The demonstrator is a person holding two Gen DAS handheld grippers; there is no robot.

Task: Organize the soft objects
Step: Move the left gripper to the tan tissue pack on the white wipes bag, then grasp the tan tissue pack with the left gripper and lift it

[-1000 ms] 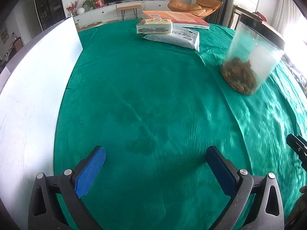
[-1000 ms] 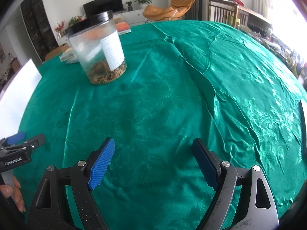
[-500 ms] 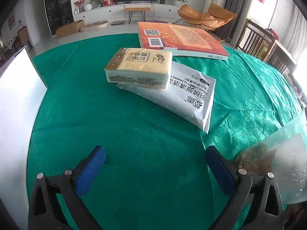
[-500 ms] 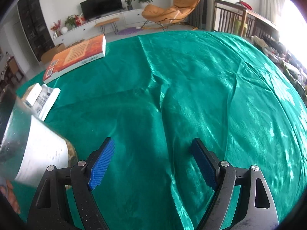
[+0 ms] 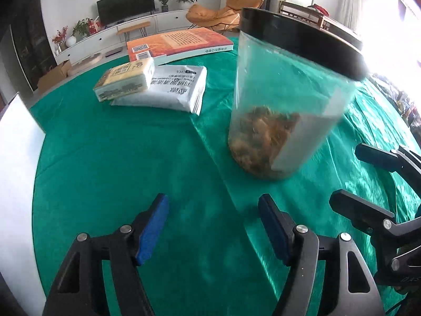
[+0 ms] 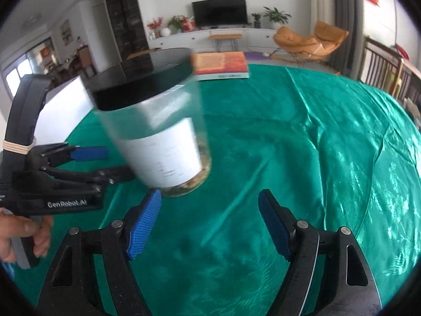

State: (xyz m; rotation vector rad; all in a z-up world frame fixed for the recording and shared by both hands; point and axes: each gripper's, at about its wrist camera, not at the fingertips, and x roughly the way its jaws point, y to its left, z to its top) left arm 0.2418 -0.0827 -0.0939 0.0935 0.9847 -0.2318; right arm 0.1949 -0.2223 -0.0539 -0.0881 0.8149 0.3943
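Daylight floods in from windows on the far right, blowing out that corner of the left wrist view to white. The glossy green cloth [image 6: 329, 158] on the bench throws bright streaks of glare on its right side. The clear jar [image 5: 284, 105] is smeared by motion blur in both views, its label unreadable. The nearest fingers [image 6: 143, 226] stay sharp. Fisheye distortion bows the bench edge and room lines, and dark vignetting rings every corner. Soft, faint shadows lie beneath the jar.
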